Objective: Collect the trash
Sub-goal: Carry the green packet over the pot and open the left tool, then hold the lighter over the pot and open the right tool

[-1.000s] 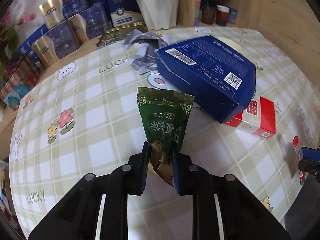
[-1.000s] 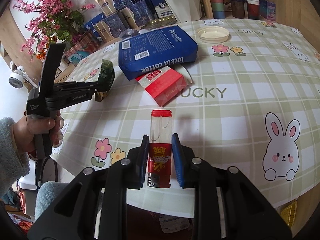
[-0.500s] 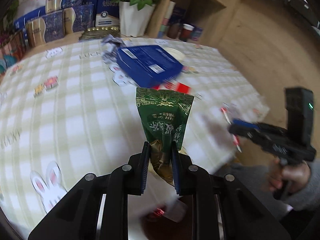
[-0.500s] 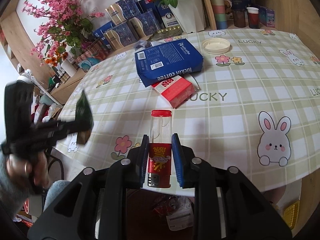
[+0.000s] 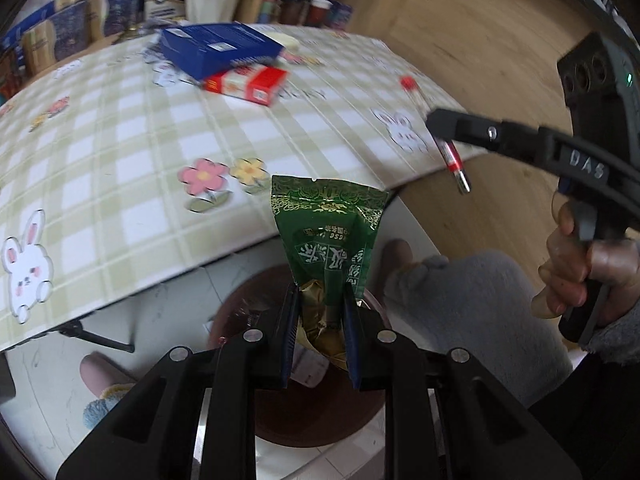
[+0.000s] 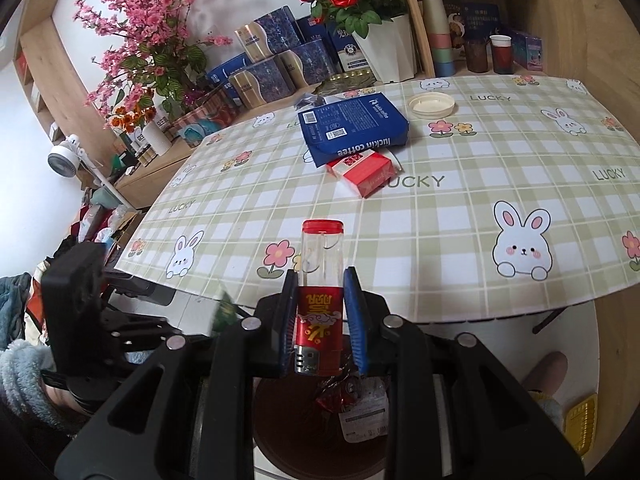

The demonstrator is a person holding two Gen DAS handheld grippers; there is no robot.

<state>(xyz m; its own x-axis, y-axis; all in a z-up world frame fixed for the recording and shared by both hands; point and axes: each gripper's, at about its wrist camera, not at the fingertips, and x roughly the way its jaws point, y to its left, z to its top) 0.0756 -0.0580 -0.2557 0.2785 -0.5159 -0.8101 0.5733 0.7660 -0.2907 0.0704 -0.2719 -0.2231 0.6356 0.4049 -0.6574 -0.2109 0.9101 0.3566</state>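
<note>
My left gripper point(image 5: 320, 308) is shut on a green foil tea packet point(image 5: 330, 236) and holds it over a round brown trash bin point(image 5: 312, 416) on the floor below the table edge. My right gripper point(image 6: 321, 300) is shut on a red lighter with a clear upper half and a red end point(image 6: 320, 280), held over the same bin point(image 6: 320, 432), which has wrappers in it. The right gripper with the lighter point(image 5: 450, 152) shows in the left wrist view; the left gripper point(image 6: 120, 320) shows at the lower left of the right wrist view.
On the checked tablecloth point(image 6: 460, 208) lie a blue coffee box point(image 6: 352, 128), a red and white carton point(image 6: 360, 170), a cream lid point(image 6: 431, 105) and crumpled wrappers behind the box. Boxes, flower pots and cups line the back shelf. A grey-clothed knee point(image 5: 472, 304) is beside the bin.
Both grippers have pulled back off the table and down, and now hang over the trash bin. Each keeps its hold on its item.
</note>
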